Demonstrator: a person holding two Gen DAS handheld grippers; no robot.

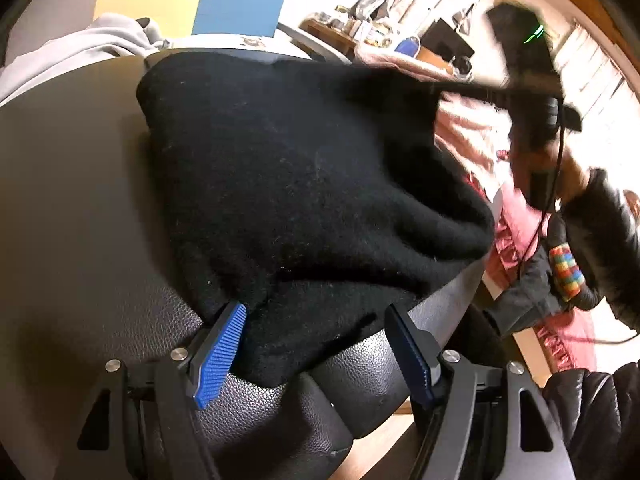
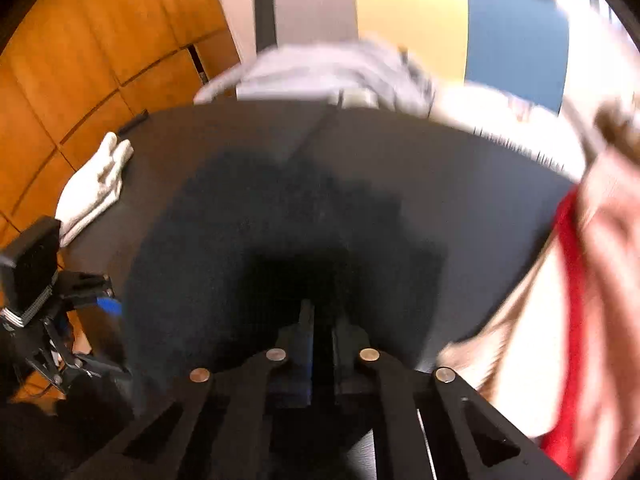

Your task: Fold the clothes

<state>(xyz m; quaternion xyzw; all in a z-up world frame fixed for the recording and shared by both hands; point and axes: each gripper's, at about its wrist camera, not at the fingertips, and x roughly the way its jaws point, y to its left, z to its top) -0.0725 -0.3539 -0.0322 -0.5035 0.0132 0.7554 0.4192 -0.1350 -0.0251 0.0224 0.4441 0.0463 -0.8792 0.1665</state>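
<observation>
1. Left claw: blue ribbed pads spread wide, released, straddling the near hem of the black fuzzy knit garment; likely poised to pin the fold.
2. Garment lies bunched on the dark leather-textured surface, its right part lifted.
3. Right claw: clenched on the black knit, probably carrying it over. Blur hides the pinched edge.
</observation>
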